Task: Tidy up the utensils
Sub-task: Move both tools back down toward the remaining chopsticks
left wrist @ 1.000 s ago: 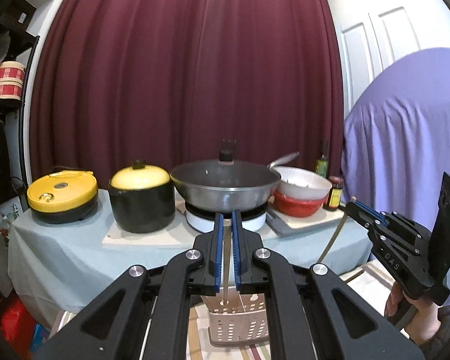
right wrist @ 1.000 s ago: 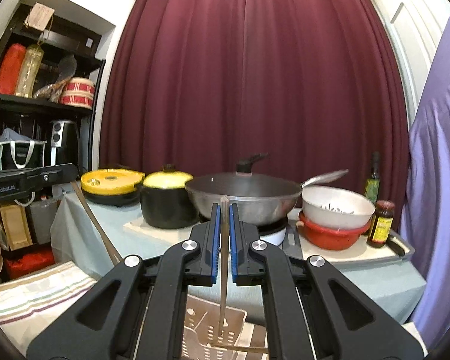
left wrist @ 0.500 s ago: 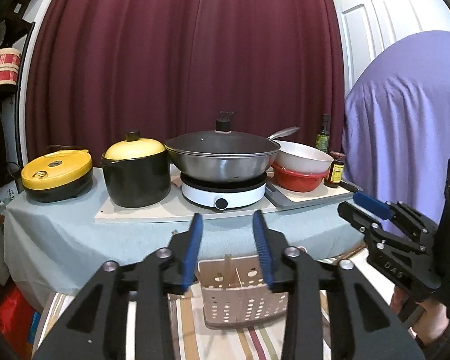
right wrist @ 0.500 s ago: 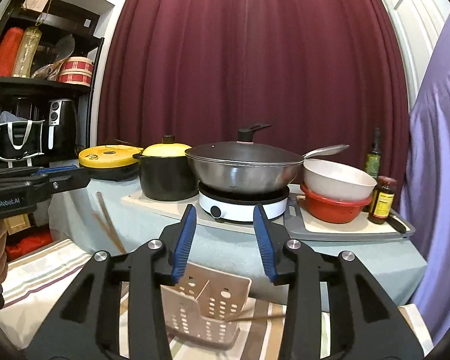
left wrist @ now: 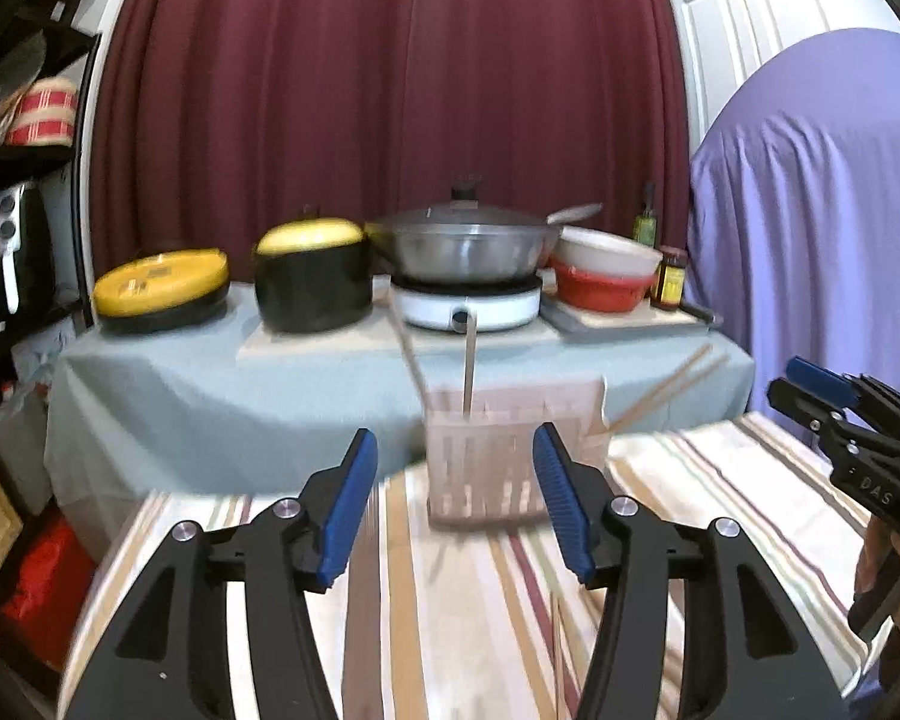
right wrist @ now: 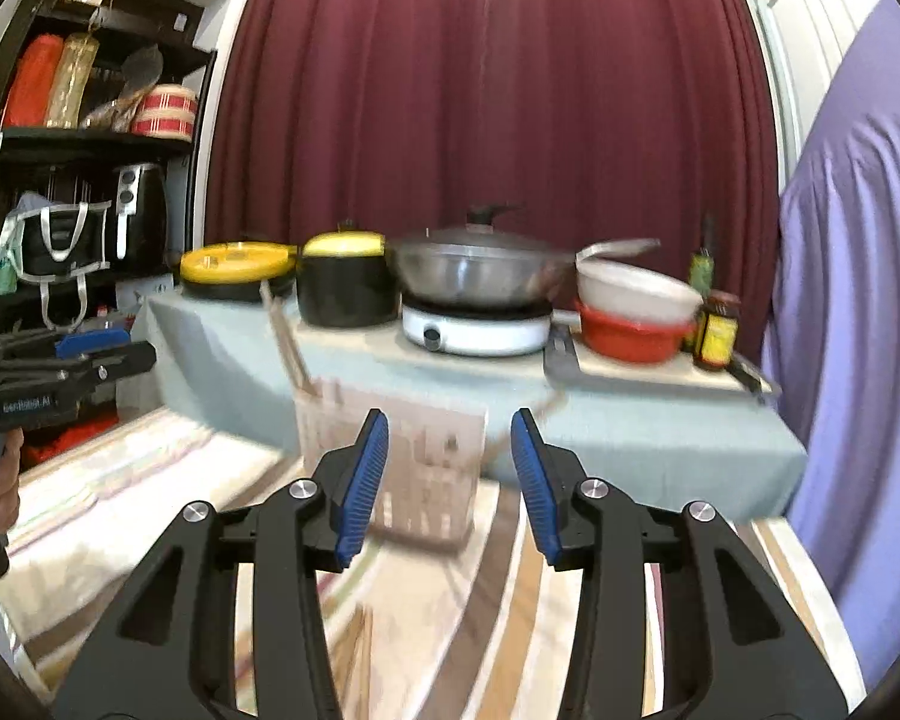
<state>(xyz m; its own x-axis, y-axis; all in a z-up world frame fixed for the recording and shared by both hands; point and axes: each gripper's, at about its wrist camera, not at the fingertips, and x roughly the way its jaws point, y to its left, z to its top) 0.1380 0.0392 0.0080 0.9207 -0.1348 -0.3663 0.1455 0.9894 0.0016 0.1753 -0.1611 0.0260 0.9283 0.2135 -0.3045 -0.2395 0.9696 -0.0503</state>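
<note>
Both my tongs stand apart and hold nothing: my left gripper (left wrist: pixel 456 498) has just been opening, with only air between its blue pads, and my right gripper (right wrist: pixel 450 480) gapes a little less, also empty. Beyond them the pale holder (left wrist: pixel 510 456) stands upright on the striped cloth (left wrist: pixel 720 480), near its far edge. Chopsticks (left wrist: pixel 468 360) stick up out of it; one stands almost straight, others (left wrist: pixel 666 384) lean out toward the right, long axes slanting upward. Blur hides finer detail.
</note>
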